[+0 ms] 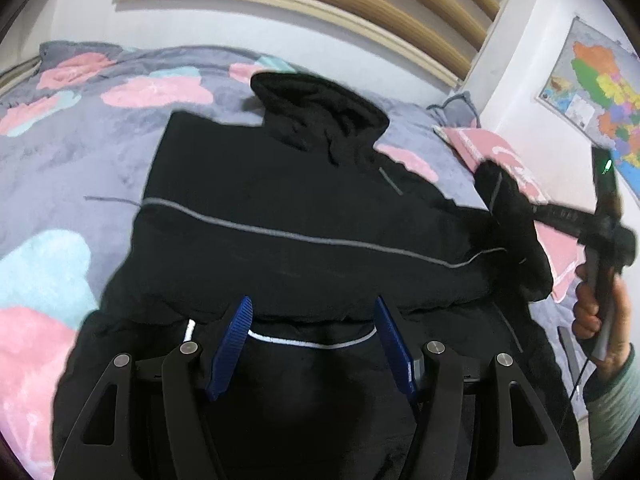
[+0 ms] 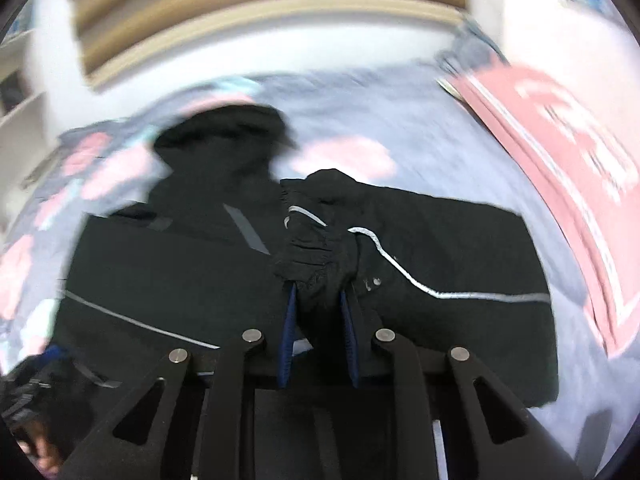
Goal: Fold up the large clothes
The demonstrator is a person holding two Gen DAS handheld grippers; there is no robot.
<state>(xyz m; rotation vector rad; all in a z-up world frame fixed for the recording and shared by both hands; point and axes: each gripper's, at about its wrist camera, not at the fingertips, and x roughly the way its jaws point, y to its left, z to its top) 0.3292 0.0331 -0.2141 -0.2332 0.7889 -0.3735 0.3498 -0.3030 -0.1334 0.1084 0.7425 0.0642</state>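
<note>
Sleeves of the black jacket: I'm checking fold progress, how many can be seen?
1 for sure: the right sleeve, its cuff pinched in the right tool over the jacket. The left one may be hidden.

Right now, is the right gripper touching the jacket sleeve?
Touching. The right wrist view shows the right gripper with its blue fingers closed on the bunched cuff of the black jacket sleeve.

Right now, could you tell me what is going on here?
A person is folding a black jacket spread on a floral blanket. The right gripper is shut on the sleeve cuff, lifting it over the jacket body. The left gripper hangs open above the hem, holding nothing.
</note>
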